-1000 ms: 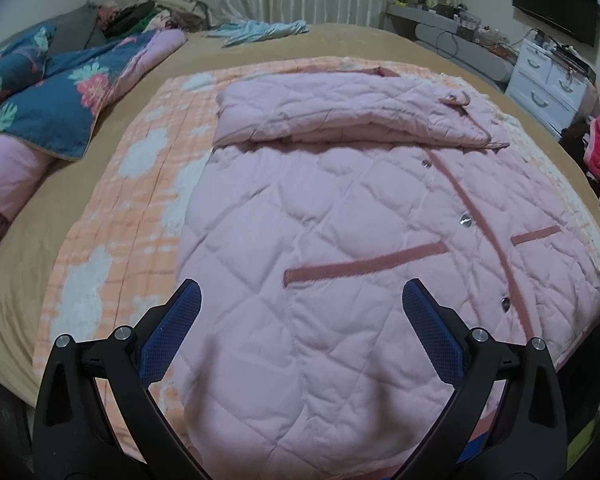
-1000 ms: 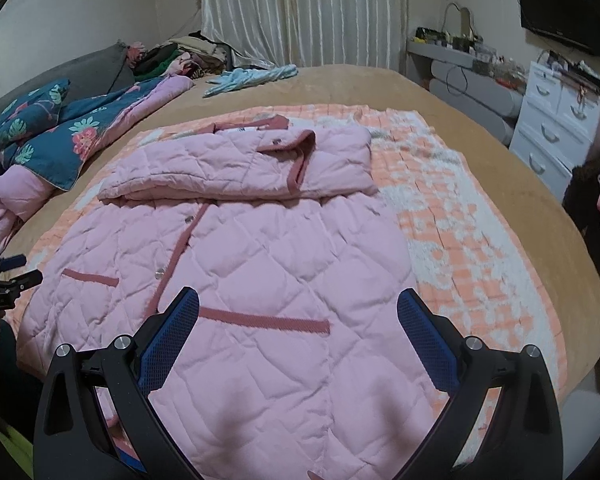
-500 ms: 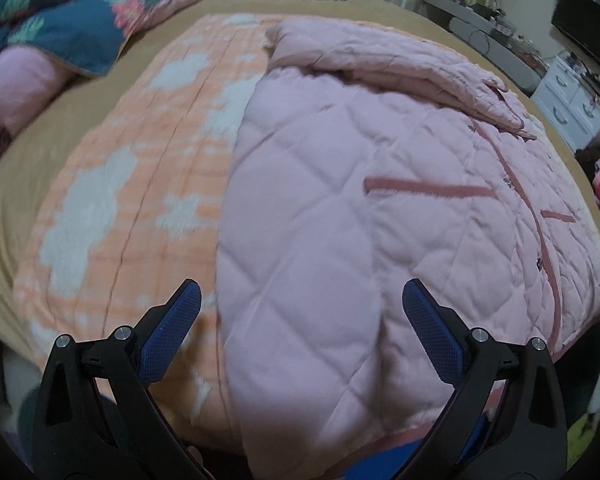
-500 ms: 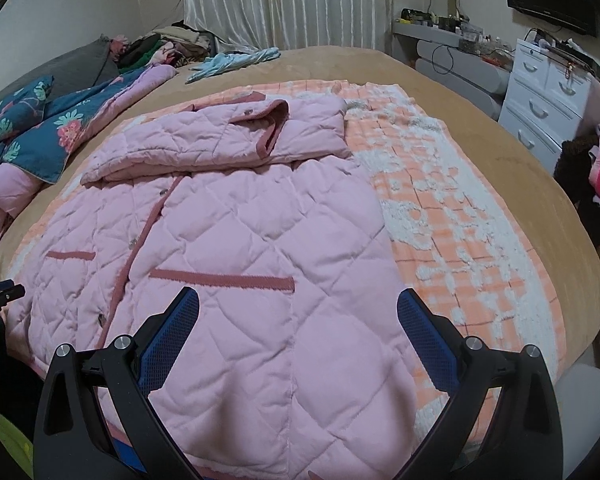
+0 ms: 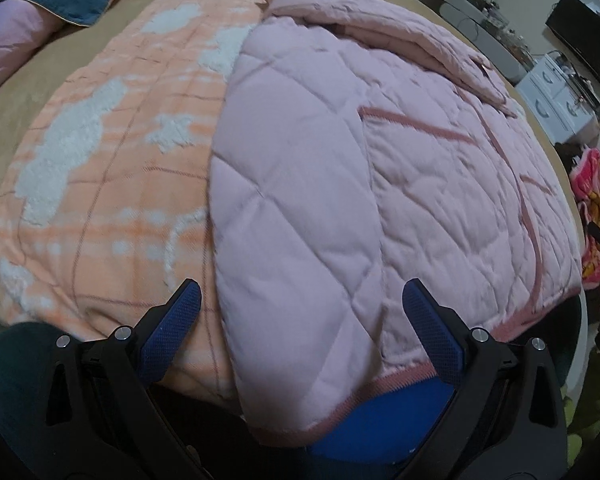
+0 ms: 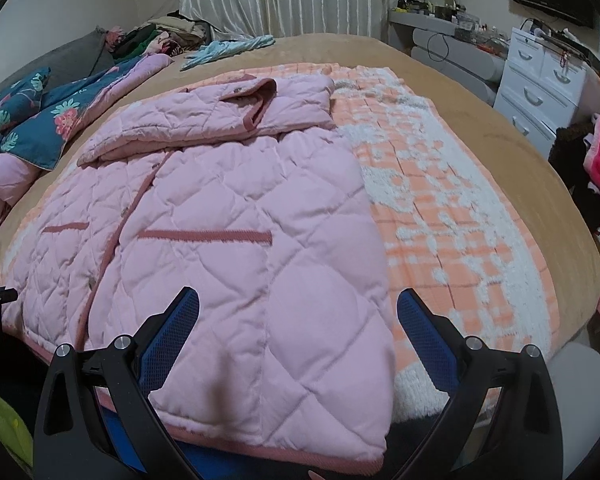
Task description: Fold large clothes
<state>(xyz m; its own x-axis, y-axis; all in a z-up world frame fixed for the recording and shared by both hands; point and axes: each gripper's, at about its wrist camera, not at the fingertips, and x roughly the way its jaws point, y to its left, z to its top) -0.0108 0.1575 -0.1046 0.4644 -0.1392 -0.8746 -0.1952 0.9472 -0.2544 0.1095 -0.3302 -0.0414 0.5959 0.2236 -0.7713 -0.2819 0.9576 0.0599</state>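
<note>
Both grippers have dropped close to the jacket's hem

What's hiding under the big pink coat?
Under the pink coat lies an orange-and-white blanket, spread over a tan bed cover. Whatever sits directly beneath the coat's middle is covered.

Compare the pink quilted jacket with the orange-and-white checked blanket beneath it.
The pink quilted jacket is plain with diamond stitching and darker pink trim; the orange-and-white checked blanket is patterned with fluffy white patches. The jacket lies on top, its upper part folded; the blanket is spread flat. Both lie on the bed.
</note>
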